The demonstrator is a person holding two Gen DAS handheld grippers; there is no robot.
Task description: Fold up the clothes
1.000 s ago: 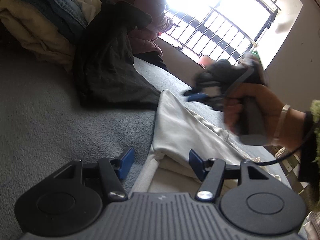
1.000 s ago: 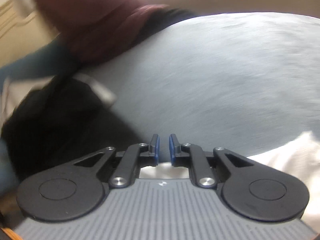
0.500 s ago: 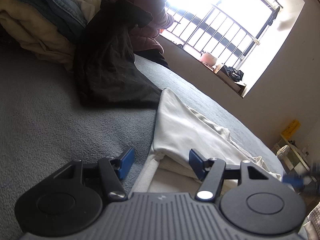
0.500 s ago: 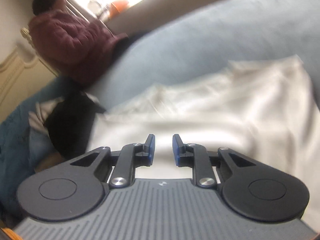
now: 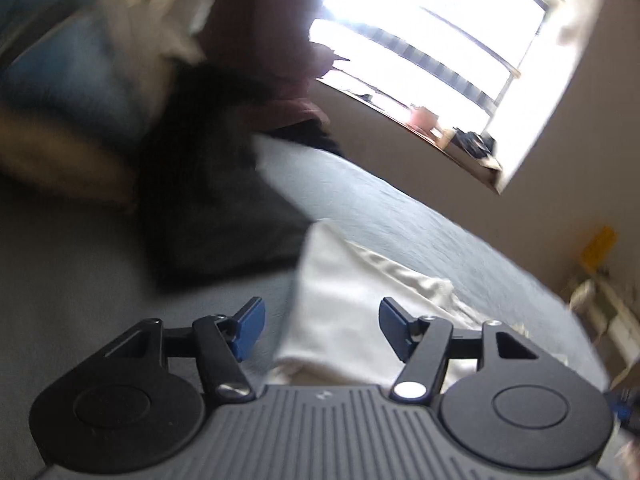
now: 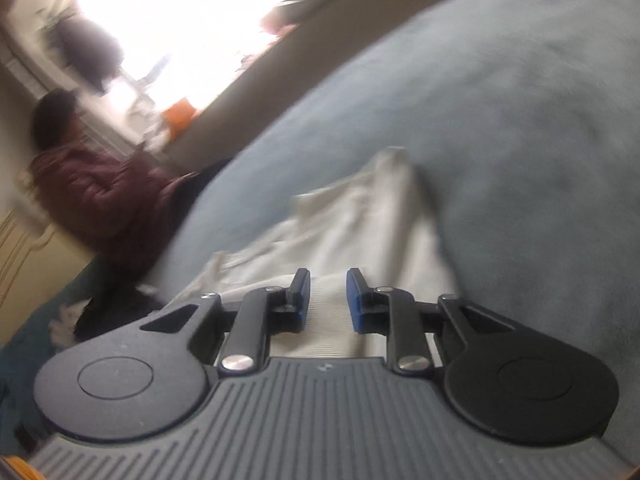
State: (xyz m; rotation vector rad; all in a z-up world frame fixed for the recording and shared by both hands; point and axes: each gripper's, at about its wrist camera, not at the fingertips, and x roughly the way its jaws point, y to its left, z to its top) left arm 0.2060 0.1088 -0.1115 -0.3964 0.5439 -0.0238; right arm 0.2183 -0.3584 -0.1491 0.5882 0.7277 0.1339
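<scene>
Both grippers hover over the rumpled cream cotton garment on the grey bedspread, probably lining up a grab: left gripper spread wide, right gripper narrow, neither holding anything.

My left wrist view looks forward past its own two fingers, low over the grey bed cover, facing the bright window and the far wall; the white garment lies close under the lens. My right wrist view also sits low and close, tilted, its fingers over the same white garment, facing the window from another side. Both views share the garment, bed cover, window and a seated person. Both are blurred.
</scene>
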